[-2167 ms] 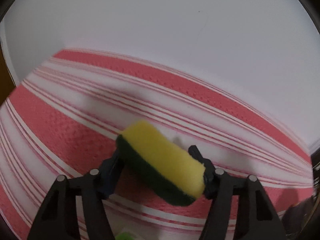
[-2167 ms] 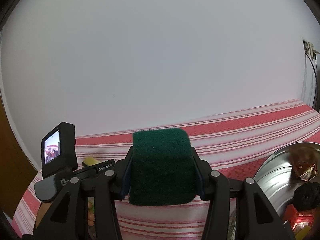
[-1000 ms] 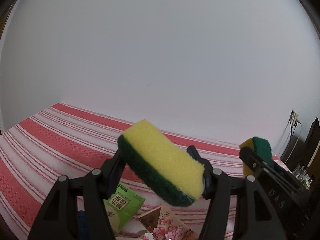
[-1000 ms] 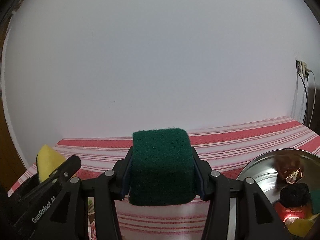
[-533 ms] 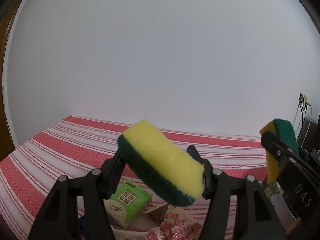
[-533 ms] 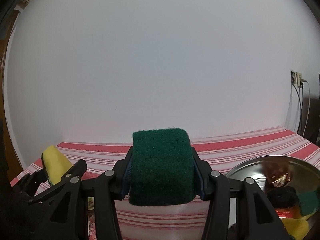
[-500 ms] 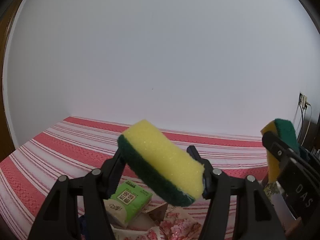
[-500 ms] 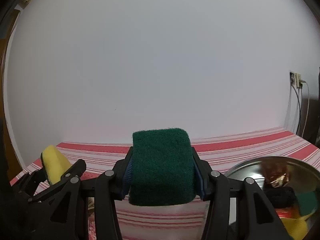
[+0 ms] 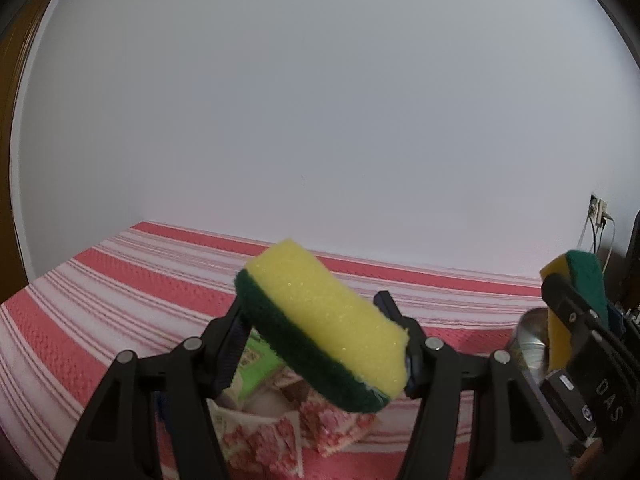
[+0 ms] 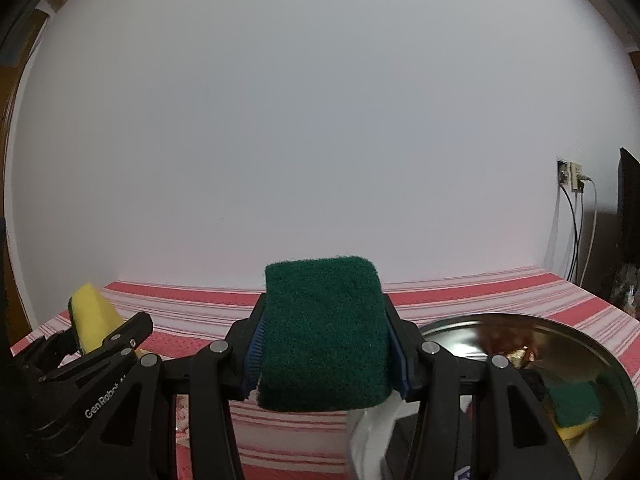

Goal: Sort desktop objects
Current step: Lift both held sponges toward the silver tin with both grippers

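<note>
Yellow-and-green foam fills both tongs: the left gripper (image 9: 322, 354) clamps a tilted sponge (image 9: 320, 330) above the packets (image 9: 280, 420), the right gripper (image 10: 324, 356) clamps its scourer (image 10: 322, 332) upright, likely bound for the steel bowl (image 10: 600, 344) holding another sponge beyond.

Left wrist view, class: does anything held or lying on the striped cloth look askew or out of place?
Yes. The yellow-and-green sponge sits crooked in the left gripper, slanting down to the right instead of lying square between the fingers. Below it, the green packet and floral packets lie in a loose overlapping heap on the striped cloth.
</note>
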Tool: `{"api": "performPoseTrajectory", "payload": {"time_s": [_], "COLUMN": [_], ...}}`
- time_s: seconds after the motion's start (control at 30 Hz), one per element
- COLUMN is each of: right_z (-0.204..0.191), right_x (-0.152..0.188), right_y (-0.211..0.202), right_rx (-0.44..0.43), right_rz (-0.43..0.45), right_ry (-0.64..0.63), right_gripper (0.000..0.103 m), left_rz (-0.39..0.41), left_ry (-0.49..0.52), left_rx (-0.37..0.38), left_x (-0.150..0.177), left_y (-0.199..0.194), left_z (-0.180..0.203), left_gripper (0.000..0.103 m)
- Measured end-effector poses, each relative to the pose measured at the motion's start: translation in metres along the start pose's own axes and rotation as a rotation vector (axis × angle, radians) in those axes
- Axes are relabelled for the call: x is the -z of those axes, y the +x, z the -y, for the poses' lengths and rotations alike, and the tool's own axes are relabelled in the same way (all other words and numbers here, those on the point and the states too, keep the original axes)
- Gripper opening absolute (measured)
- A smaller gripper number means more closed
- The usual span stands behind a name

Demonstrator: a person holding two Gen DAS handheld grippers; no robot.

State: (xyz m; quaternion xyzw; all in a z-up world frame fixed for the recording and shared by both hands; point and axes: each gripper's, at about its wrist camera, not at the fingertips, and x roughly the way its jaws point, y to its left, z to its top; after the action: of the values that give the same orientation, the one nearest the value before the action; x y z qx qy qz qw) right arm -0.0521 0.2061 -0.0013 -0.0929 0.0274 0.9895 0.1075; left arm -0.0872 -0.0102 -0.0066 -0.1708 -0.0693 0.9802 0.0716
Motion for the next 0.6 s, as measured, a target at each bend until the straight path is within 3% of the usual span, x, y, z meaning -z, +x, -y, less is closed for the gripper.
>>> {"api": "performPoseTrajectory", "payload": {"time_s": [0.27, 0.47, 0.57, 0.6], "right_z": [0.027, 0.068, 0.072, 0.04], "right_x": [0.021, 0.014, 0.009, 0.007], "right_y": [-0.013, -0.03, -0.049, -0.079], "right_rx": [0.009, 0.009, 0.025, 0.031], "right_rz": [-0.007, -0.004, 0.013, 0.017], "right_ry": [0.036, 0.067, 0.067, 0.064], "right_gripper": [0.053, 0.053, 0.053, 0.053], "left_rz": [-0.061, -0.06, -0.05, -0.047], "left_ry": [-0.028, 0.001, 0.024, 0.034], "left_rx": [0.033, 0.077, 0.111, 0.125], "left_x": [0.014, 0.012, 0.008, 0.007], "left_y": [0.001, -0.028, -0.04, -0.042], "left_z": [-0.005, 0.032, 0.05, 0.054], "left_gripper": [0.062, 0.062, 0.062, 0.062]}}
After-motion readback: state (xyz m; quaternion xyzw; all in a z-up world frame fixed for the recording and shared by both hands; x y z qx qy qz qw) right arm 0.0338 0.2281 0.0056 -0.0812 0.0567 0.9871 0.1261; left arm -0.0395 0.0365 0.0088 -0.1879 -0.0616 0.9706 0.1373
